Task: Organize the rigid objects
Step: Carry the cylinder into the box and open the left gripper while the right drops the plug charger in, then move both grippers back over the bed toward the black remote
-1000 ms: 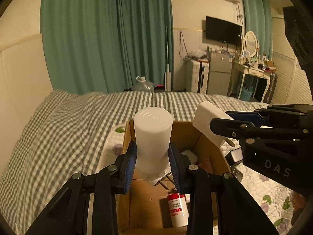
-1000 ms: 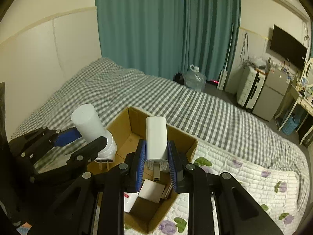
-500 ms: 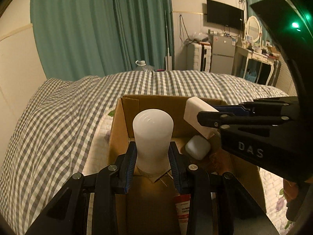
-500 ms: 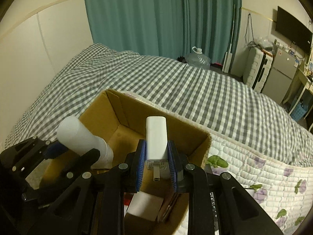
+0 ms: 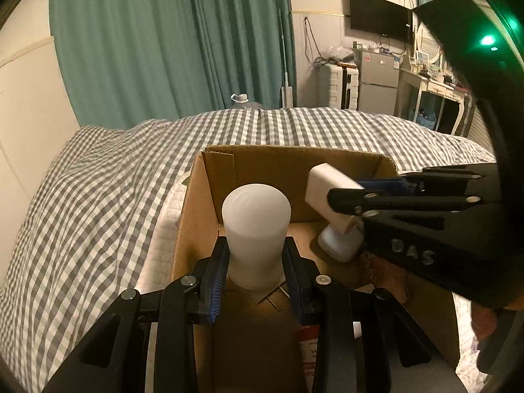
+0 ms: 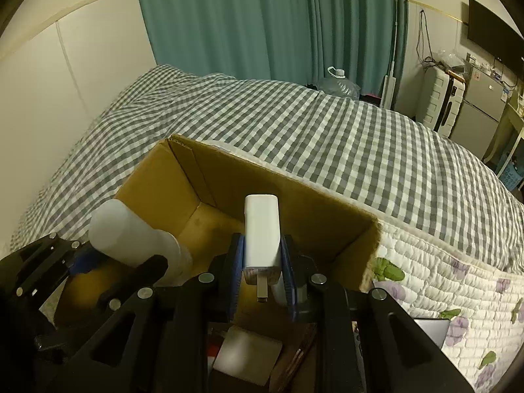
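With left gripper (image 5: 256,263) clamped on white cylinder (image 5: 256,229) and right gripper (image 6: 262,262) on charger (image 6: 262,229) over cardboard box (image 5: 288,167), risk clashing if released together.

Both grippers reach forward side by side. The left gripper (image 5: 256,263) is clamped on something white; the right gripper (image 6: 262,270) likewise.
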`<move>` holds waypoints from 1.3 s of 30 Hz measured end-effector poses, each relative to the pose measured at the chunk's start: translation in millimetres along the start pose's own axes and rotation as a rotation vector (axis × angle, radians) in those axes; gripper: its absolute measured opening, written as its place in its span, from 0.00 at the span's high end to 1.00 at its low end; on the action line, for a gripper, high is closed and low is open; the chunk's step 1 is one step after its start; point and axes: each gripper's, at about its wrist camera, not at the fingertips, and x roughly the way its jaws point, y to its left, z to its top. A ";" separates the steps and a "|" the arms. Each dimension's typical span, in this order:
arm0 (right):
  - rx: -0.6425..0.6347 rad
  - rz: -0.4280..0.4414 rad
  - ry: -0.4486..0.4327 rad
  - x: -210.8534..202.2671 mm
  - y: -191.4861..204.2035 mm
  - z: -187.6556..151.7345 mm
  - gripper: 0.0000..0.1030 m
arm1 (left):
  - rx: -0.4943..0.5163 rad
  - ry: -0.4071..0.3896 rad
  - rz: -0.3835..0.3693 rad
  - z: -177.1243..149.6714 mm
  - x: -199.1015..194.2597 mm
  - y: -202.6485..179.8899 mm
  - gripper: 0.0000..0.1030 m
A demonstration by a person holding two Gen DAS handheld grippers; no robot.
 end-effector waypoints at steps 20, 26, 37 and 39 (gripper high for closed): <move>-0.003 -0.160 -0.247 -179.1 -58.1 -10.9 0.13 | 0.016 -0.123 0.014 30.5 -102.3 -78.3 0.37; -0.012 -0.248 -0.289 -219.4 -95.8 -39.8 0.07 | 0.058 -0.108 -0.048 33.6 -104.4 -137.5 0.37; 0.031 -0.292 -0.186 -193.4 -181.0 -91.0 0.03 | 0.013 0.032 0.003 13.5 -43.5 -199.9 0.37; 0.047 -0.278 -0.167 -182.5 -193.1 -97.2 0.03 | -0.001 0.068 0.028 5.9 -26.7 -207.0 0.37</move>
